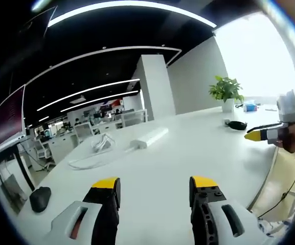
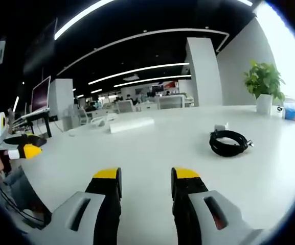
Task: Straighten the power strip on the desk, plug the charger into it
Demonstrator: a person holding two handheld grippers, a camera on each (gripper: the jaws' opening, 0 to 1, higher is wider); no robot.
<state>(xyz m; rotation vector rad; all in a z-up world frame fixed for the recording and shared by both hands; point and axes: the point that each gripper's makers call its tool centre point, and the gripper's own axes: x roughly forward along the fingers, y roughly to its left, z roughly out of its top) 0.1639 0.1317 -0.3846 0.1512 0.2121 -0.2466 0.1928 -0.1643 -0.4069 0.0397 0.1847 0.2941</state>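
In the left gripper view the right gripper (image 1: 257, 135) is cut off by the picture's right edge, so its jaws cannot be read. The charger (image 1: 236, 124) is too small and dark to make out. In the right gripper view the power strip (image 2: 131, 124) is too far to show sockets, and the left gripper (image 2: 27, 151) shows perhaps 1 yellow tip.

Power strip (image 1: 149, 137): long white bar, lying flat on the white desk (image 1: 188, 158), skewed to the desk's edges, toward the far edge. White cord trails from one end into a loose coil (image 1: 102, 144). Charger (image 2: 220, 127): small white block against a coiled black cable (image 2: 230, 142), mid-desk, well apart from the strip.
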